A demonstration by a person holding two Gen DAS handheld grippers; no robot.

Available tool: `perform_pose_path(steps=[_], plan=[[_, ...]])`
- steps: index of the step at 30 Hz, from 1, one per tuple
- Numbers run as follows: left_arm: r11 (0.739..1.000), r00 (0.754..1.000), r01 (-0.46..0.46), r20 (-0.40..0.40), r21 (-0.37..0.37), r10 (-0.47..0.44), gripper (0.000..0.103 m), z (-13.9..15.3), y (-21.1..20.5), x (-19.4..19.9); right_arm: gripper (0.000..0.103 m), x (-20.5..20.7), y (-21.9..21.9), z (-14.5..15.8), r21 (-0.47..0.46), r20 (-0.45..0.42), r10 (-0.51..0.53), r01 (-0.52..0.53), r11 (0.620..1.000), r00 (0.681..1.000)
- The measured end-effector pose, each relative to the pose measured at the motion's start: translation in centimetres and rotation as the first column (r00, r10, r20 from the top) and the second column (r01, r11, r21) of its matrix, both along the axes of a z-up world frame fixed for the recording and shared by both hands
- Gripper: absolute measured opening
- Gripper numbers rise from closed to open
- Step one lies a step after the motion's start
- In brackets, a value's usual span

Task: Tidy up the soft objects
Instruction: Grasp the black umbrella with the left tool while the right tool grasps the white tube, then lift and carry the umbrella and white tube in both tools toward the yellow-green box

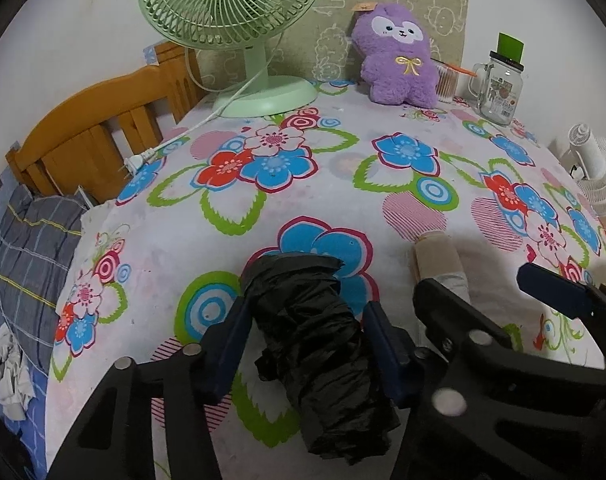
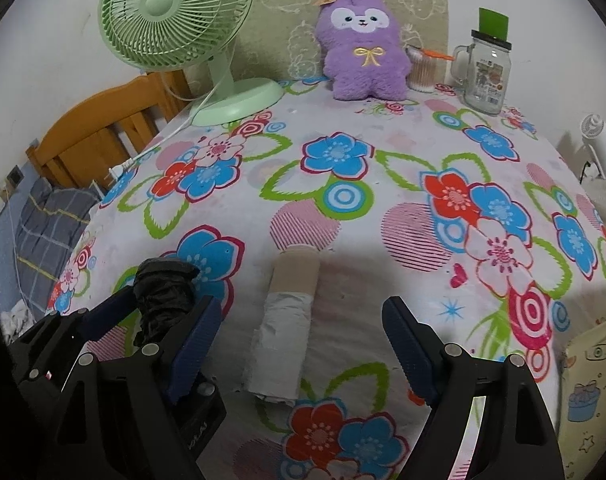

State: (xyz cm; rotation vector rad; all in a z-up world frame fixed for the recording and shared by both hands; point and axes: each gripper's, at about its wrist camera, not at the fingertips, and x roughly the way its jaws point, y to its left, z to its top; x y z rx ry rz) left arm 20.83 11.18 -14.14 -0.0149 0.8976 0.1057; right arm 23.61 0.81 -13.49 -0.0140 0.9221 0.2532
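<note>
- Both jaw pairs differ: the left gripper squeezes a black plastic-bag roll between its blue pads, while the right gripper is spread wide around a beige-and-white roll without touching it.
- Both rolls lie side by side, apart, on the floral tablecloth.
- Farther back, a purple plush stands between a green fan and a glass jar.

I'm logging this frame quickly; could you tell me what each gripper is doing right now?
Left gripper: shut on the black bag roll.
Right gripper: open, around the white roll.
</note>
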Motion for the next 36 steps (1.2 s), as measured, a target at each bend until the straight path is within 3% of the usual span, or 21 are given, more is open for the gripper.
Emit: perform_pose_path(steps=[9, 15, 18, 36], plan=[[1.000, 1.000, 0.011, -0.027, -0.016, -0.012, 0.052, -0.7, 0.0, -0.1, 0.058, 0.5, 0.9, -1.3, 0.009, -0.030, 0.039, -0.038, 0.999, 0.999], [1.000, 0.999, 0.024, -0.024, 0.004, -0.024, 0.049, -0.7, -0.5, -0.4, 0.030, 0.4, 0.6, -1.5, 0.029, -0.051, 0.042, -0.040, 0.999, 0.998], [0.999, 0.999, 0.035, -0.025, 0.003, -0.035, 0.048, -0.7, -0.7, -0.6, 0.023, 0.1, 0.4, -1.5, 0.014, -0.051, 0.049, -0.048, 0.999, 0.997], [0.997, 0.997, 0.072, 0.017, -0.019, -0.072, 0.047, 1.1, -3.8, -4.1, 0.020, -3.9, -3.0, 0.5, 0.018, 0.000, 0.014, -0.014, 1.000, 1.000]])
